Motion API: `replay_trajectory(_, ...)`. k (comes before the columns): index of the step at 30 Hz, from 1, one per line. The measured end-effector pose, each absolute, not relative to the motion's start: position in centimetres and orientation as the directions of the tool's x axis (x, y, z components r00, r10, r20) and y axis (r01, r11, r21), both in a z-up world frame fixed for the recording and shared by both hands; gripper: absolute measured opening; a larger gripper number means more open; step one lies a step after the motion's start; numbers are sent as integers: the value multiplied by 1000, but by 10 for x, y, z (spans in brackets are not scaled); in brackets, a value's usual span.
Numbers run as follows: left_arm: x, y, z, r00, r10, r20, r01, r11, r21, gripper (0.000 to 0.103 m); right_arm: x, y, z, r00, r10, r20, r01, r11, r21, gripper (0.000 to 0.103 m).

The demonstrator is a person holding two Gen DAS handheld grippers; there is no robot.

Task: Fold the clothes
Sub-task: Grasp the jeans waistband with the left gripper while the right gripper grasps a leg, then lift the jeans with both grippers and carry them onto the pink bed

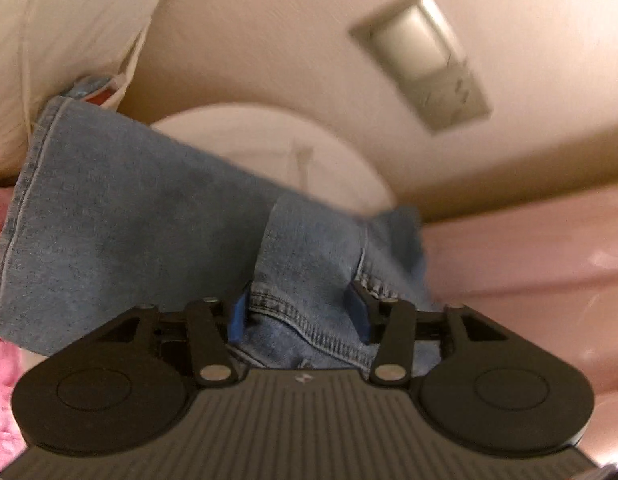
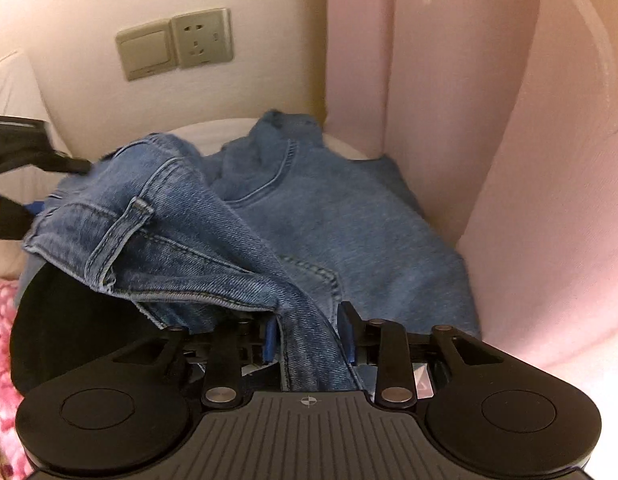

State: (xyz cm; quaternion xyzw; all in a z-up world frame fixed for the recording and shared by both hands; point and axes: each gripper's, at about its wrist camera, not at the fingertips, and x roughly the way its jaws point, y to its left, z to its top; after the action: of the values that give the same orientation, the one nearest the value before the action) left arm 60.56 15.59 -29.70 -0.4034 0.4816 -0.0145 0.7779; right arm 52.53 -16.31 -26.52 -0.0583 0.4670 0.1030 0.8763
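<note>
Jeans (image 2: 309, 216): blue denim, partly spread on a white round surface (image 1: 269, 140), partly lifted, beside pink curtain (image 2: 509, 160).
Left gripper (image 1: 299, 314): fingers (image 1: 237, 318) clamped on a seamed denim fold.
Right gripper (image 2: 309, 338): fingers (image 2: 271, 340) clenched on a hanging waistband strip.
Hidden: most of the surface under denim; left view blurred.
Count: one pair of jeans, two grippers, one wall switch (image 2: 147, 54), one socket (image 2: 201, 38).
</note>
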Motion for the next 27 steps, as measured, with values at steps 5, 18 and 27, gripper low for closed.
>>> replay_trajectory(5, 590, 147, -258, 611, -351, -710, -289, 736, -613, 6, 516, -159, -242, 650, 102, -753, -276, 955, -109, 11)
replay_trajectory(18, 491, 165, -78, 874, -243, -421, -111, 744, -659, 6, 494, -127, -51, 970, 190, -152, -204, 975, -88, 9)
replay_trajectory(27, 314, 218, 87, 996, 19, -84, -63, 828, -557, 6, 405, -64, 86, 860, 442, 256, -461, 887, 17, 9)
